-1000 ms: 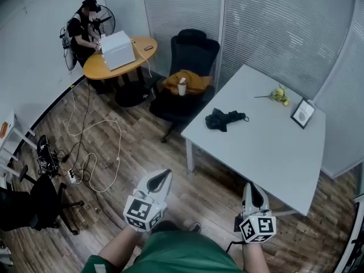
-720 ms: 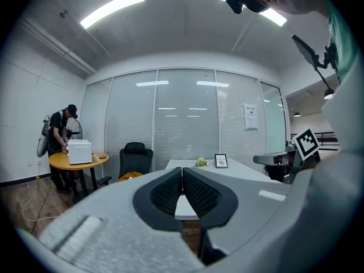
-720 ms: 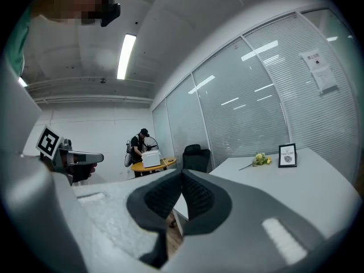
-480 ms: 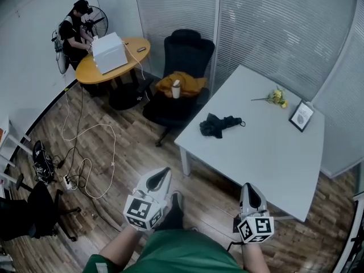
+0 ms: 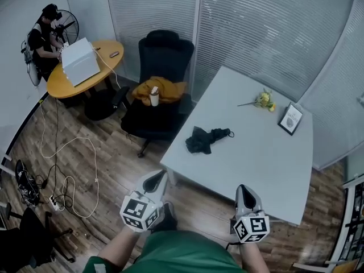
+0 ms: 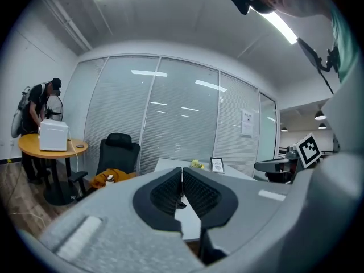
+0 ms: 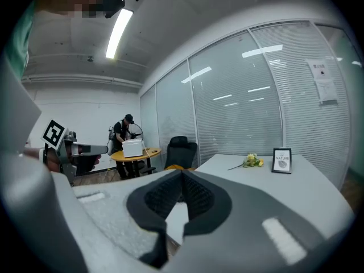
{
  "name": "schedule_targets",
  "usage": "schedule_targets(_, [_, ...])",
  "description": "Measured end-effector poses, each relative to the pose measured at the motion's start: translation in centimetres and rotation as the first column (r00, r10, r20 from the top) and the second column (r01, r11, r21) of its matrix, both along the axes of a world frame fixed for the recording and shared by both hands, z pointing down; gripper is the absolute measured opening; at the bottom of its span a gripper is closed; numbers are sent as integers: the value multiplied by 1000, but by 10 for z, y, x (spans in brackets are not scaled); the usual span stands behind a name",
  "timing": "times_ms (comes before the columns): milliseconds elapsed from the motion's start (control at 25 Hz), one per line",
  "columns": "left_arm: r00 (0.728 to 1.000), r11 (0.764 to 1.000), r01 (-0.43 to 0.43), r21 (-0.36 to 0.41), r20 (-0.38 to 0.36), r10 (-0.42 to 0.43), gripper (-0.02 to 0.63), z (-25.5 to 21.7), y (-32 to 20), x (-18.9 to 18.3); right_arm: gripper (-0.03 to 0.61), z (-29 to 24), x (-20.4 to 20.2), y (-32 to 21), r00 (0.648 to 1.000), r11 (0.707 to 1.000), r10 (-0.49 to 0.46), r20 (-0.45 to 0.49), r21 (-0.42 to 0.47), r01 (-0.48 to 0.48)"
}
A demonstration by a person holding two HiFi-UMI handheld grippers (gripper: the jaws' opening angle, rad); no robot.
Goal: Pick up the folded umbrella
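The folded black umbrella [image 5: 203,139] lies on the grey table [image 5: 267,164], near its left edge. Both grippers hang short of the table's near edge. My left gripper [image 5: 158,177] is shut and empty, over the wooden floor just left of the table's corner. My right gripper [image 5: 243,191] is shut and empty too, at the table's front edge. In the left gripper view my left gripper [image 6: 182,170] has its jaws closed together, with the table behind them. The right gripper [image 7: 182,173] looks the same in the right gripper view. The umbrella is hidden behind the jaws in both gripper views.
On the table's far side lie yellow flowers [image 5: 263,99] and a framed picture [image 5: 290,119]. A black office chair [image 5: 156,95] with an orange cloth and a cup stands left of the table. A person stands at a round wooden table [image 5: 79,73] with a white box. Cables [image 5: 68,164] trail on the floor.
Both grippers have come closer to the grey table, jaws still closed. The table and umbrella now sit lower and more to the left in the head view.
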State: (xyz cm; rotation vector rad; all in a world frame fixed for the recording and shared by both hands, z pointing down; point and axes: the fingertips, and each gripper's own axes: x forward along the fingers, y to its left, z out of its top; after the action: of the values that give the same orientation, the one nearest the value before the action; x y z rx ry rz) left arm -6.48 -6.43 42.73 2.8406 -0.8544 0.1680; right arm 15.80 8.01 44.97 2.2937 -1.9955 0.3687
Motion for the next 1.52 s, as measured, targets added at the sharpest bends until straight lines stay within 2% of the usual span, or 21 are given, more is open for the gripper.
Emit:
schedule_targets(320, [998,999,-53,-5,-21,53,14,-2,-101,17,3,-20,17,-88,993,996,85,-76,12,-85])
schedule_targets(480, [995,994,-103,-18,-4,103,14,7,-132,30,3,-15,16,-122,992,995,102,-77,-3,-102])
schedule_targets(600, [991,991,-133,-21,7,133,14,14,-144,48,3,-9,17,-145,993,997,74,-88,-12,-76])
schedule_targets(760, [992,992,-127,-1,14,127,14,20,-156,81,3,5,38,-167,995,999,40,-90,-32,-43])
schedule_targets(920, [989,991,-126,48,78,122,14,30,-165,116,3,13,61,-185,998,999,4,-60,-36,-6])
schedule_targets(1080, [983,991,-134,24,129,129,14,45,-169,146,3,14,87,-202,996,998,-56,-67,-46,53])
schedule_targets(1360, [953,982,-182,-56,234,190,17,102,-170,184,3,55,126,-236,991,984,-119,-63,-143,109])
schedule_targets(1400, [948,980,-187,-72,247,199,32,110,-170,186,3,64,127,-241,989,979,-136,-63,-159,124])
schedule_targets(1440, [944,978,-191,-86,259,207,92,116,-169,188,3,72,127,-247,985,974,-158,-63,-176,145])
schedule_targets(1520, [934,974,-198,-106,282,221,140,124,-169,191,5,86,126,-257,973,956,-221,-70,-213,202])
